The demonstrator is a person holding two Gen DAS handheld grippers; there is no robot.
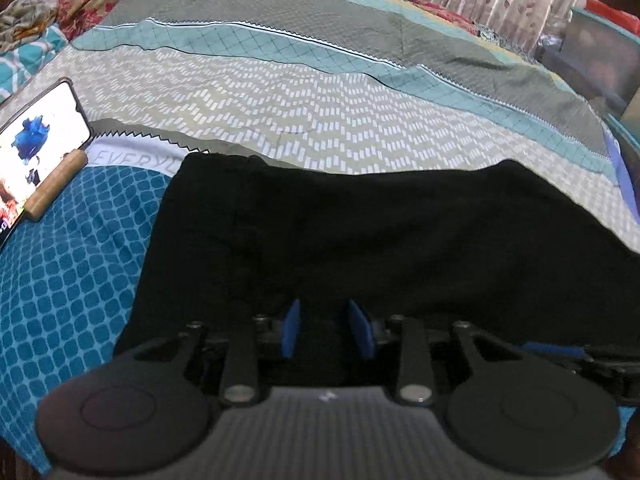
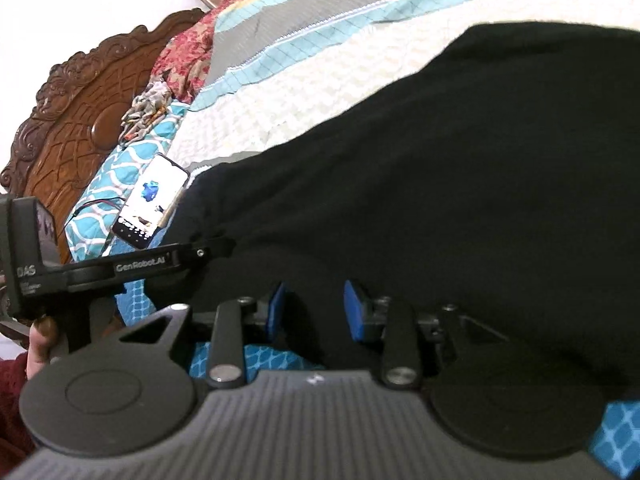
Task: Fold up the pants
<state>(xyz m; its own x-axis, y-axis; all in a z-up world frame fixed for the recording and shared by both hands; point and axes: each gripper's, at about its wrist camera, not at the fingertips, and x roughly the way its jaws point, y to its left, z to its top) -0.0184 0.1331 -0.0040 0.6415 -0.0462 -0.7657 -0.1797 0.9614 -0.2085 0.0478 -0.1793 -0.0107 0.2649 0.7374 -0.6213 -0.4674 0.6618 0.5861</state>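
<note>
Black pants [image 1: 360, 232] spread flat on bed [image 1: 280, 120], near edge between parted fingers of left gripper [image 1: 330, 330] and right gripper [image 2: 316, 312], neither clamped.

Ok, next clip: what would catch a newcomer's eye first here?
The big black cloth pants spread across the patterned bedspread dominate both views. Both grippers, left gripper and right gripper, sit open at the near edge. A lit smartphone on a wooden stand glows at left.
</note>
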